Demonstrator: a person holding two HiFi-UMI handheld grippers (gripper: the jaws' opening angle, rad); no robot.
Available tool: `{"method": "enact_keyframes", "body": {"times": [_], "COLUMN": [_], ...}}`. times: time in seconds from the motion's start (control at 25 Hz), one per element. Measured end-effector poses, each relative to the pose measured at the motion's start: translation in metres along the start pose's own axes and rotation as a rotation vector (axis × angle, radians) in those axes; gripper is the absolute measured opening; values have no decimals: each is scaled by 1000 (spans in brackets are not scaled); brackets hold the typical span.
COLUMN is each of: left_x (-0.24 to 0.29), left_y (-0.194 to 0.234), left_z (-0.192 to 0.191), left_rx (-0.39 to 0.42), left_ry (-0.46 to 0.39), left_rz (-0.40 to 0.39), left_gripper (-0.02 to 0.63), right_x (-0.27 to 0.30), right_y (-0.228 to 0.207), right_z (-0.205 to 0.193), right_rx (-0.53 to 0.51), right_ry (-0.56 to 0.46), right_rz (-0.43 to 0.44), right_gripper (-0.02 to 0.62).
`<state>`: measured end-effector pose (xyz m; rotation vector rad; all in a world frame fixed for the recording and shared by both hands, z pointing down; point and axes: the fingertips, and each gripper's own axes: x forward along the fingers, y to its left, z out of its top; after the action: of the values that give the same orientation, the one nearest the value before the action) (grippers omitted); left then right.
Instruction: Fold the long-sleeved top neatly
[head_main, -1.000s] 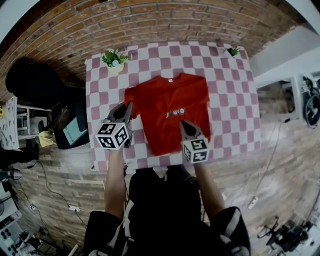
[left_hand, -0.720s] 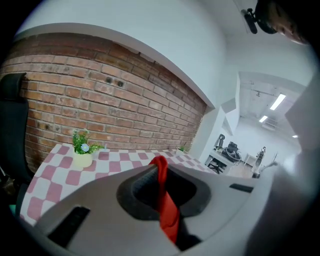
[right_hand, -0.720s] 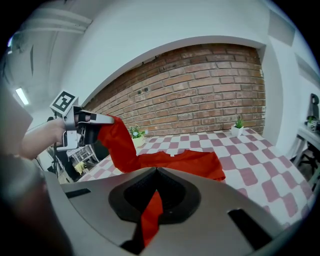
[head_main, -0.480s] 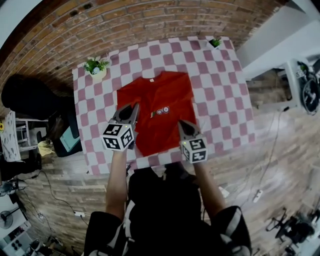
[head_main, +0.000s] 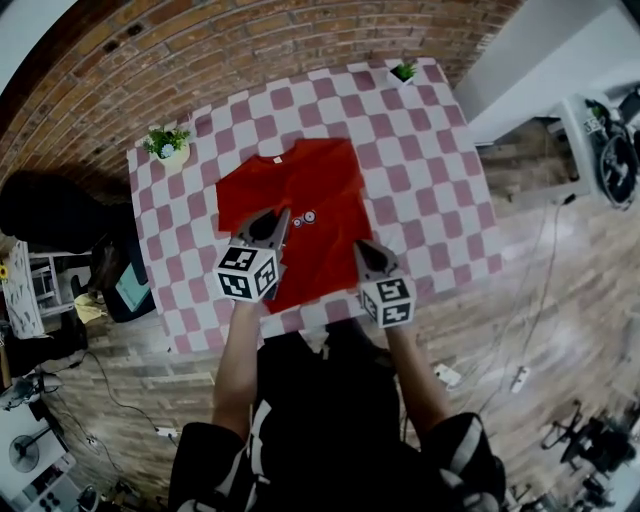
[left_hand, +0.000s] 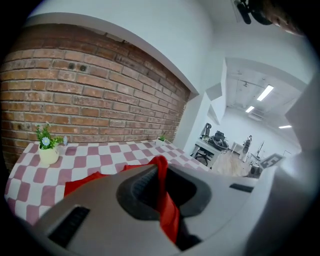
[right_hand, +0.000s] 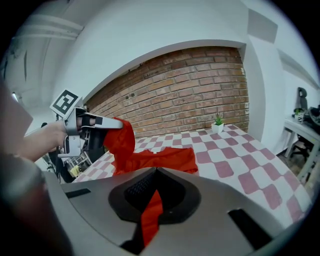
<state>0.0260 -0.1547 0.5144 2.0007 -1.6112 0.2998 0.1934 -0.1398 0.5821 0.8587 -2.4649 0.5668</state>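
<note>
A pink-and-white checked table (head_main: 430, 170) bears the red long-sleeved top (head_main: 320, 185), which lies spread near its middle. The left gripper (head_main: 277, 222) and the right gripper (head_main: 362, 250) are each clamped on the top's near edge, with the left's cloth lifted off the table. A small potted plant (head_main: 165, 145) stands at a far corner.

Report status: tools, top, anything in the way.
Left tool and right tool both shut on red top. Near edge lifted off checkered table. Left plant, right plant at far corners, clear of cloth.
</note>
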Motion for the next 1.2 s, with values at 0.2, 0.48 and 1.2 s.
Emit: {"method": "enact_keyframes", "body": {"times": [0.2,0.48,1.2], "left_x": [20,45,103], "left_y": [-24,-51,-71], "left_z": [-3,-13,-75], "left_rx": [16,41,63], "left_ry": [20,56,203], "left_rz": [-30,-60,-96], "left_gripper": [23,23,25], "right_x": [-9,-17,-23], "right_y": [-16,-31,-52], "right_z": [-3,-10,-29], "right_rx": [20,34,66], "right_ry": [-3,3,11], "right_rz": [-10,-17,-42], "right_gripper": [6,6,6]}}
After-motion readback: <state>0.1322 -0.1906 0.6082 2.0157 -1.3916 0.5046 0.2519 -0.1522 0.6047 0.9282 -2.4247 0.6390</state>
